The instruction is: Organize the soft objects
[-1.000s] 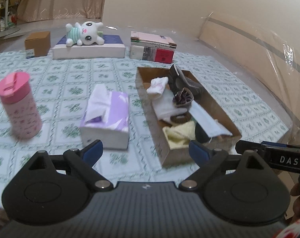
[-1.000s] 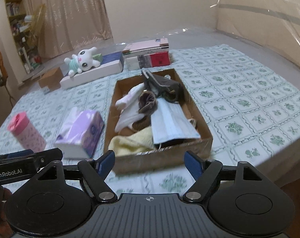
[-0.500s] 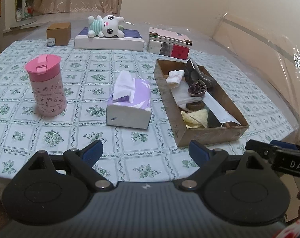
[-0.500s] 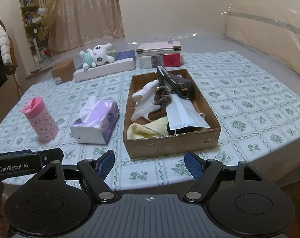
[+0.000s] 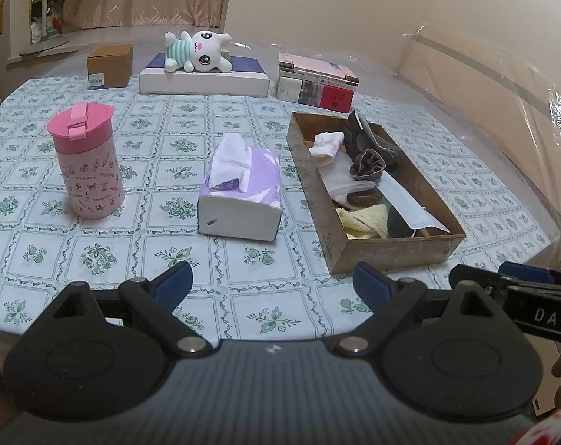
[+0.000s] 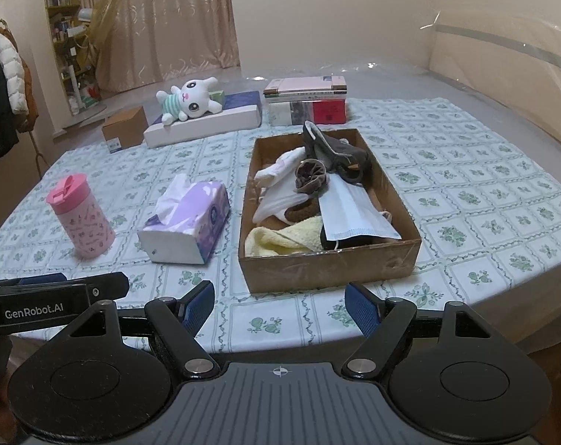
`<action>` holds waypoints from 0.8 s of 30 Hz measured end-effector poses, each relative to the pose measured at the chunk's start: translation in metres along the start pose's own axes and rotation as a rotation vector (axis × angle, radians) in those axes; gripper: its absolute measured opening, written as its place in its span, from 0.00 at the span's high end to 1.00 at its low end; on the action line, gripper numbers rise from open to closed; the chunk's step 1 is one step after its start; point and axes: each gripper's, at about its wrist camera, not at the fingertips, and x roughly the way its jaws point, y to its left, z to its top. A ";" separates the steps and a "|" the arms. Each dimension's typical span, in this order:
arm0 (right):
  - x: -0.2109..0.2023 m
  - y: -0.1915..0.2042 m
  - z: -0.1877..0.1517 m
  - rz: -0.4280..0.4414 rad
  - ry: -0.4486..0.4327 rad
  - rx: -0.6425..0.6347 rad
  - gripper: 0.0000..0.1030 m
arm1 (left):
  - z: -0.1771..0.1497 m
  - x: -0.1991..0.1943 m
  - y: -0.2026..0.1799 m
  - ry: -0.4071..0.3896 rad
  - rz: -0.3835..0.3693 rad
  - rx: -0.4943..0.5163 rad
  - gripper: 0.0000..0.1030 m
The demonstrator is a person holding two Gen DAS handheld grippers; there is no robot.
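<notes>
Cardboard box (image 6: 328, 265) w/ piled socks, yellow cloth (image 6: 280, 235), face mask (image 6: 354, 213) on top.

The left gripper (image 5: 272, 284) and right gripper (image 6: 279, 303) hover side by side at the table's near edge, jaws spread wide, holding nothing.

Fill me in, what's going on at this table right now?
A person holds both grippers back at the near table edge, jaws open and empty. The left gripper and right gripper touch nothing. The cardboard box already holds soft items: a face mask, a yellow cloth, socks and other fabric. The plush bunny lies on a flat white box at the far side, outside the cardboard box. The tissue pack and pink cup stand left of it.
</notes>
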 end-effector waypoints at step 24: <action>0.005 -0.001 -0.002 -0.001 0.006 0.000 0.25 | -0.002 0.003 0.001 0.001 -0.007 -0.001 0.10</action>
